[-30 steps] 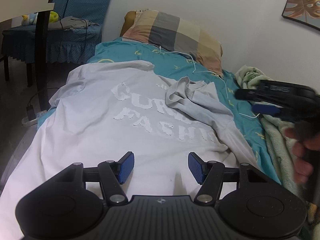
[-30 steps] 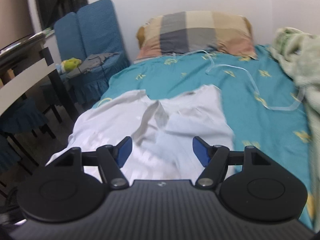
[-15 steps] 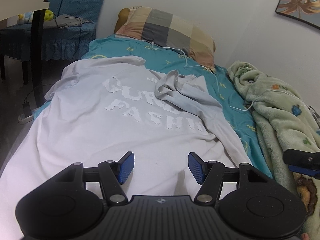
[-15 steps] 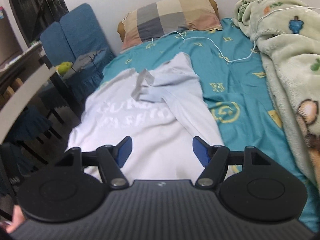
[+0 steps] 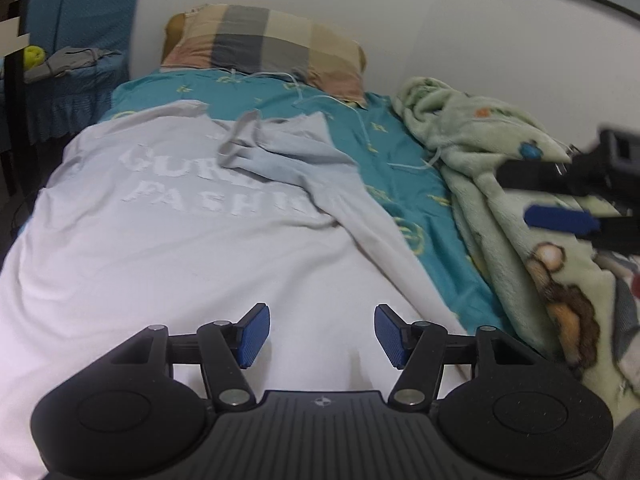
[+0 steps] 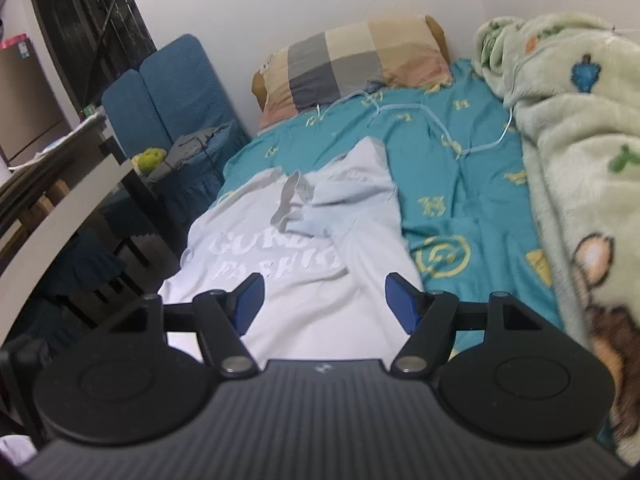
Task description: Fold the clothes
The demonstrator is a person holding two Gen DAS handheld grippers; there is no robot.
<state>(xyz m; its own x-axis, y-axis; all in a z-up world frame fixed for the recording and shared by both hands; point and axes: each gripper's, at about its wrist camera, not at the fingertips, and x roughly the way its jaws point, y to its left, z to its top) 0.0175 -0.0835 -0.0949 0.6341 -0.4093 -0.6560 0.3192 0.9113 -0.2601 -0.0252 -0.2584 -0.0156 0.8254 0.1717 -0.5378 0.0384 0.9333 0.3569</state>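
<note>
Nearest the left wrist camera, the left gripper (image 5: 322,338) hangs low over the hem end of the white shirt (image 5: 168,248), its blue fingers (image 5: 253,335) spread apart and holding nothing. The right gripper (image 6: 324,308) is likewise released, fingers (image 6: 402,307) wide with only cloth beneath them; in the left view it shows blurred at the right edge (image 5: 568,208), above the green fleece blanket (image 5: 532,216). The shirt lies spread lengthwise on the bed (image 5: 400,168), white lettering (image 6: 276,256) facing up, one sleeve (image 5: 280,160) folded back across the chest and covering part of the print. Beyond it the teal sheet is bare except for a thin white cable (image 6: 420,110). A checked pillow (image 6: 360,60) rests against the wall, and a blue chair (image 6: 176,96) stands beside the bed's head.
</note>
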